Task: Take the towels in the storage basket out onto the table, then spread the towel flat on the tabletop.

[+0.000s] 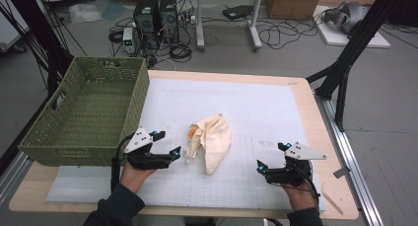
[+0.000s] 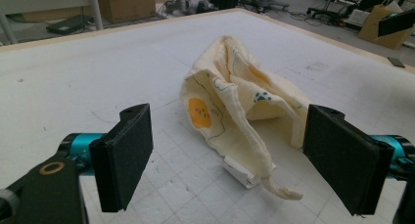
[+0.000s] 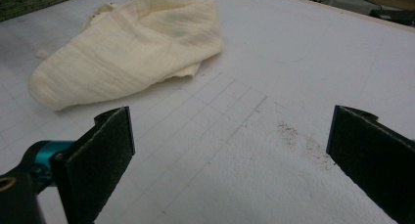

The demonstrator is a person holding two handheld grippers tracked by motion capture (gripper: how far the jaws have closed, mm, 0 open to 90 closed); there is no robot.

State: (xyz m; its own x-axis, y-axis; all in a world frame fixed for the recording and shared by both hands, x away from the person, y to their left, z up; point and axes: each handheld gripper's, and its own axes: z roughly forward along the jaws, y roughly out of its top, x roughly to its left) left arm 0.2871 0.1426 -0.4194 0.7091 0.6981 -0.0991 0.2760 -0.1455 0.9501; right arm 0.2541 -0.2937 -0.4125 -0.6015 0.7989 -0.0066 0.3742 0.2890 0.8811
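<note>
A crumpled cream cloth [image 1: 213,139] with small printed pictures lies near the middle of the white mat [image 1: 256,107]. My left gripper [image 1: 167,146] is open just left of the cloth's near corner. In the left gripper view the cloth [image 2: 235,106] lies between and beyond the wide-apart jaws, its white label [image 2: 242,172] close in front of my left gripper [image 2: 235,160]. My right gripper [image 1: 272,157] is open on the mat, well right of the cloth. In the right gripper view the cloth [image 3: 127,48] lies far off at upper left, and bare mat sits before my right gripper [image 3: 230,150].
A green woven basket [image 1: 88,110] stands at the table's left, overhanging the edge, right beside my left hand. The wooden table edge [image 1: 325,137] frames the mat. Computers, cables and boxes lie on the floor beyond the table.
</note>
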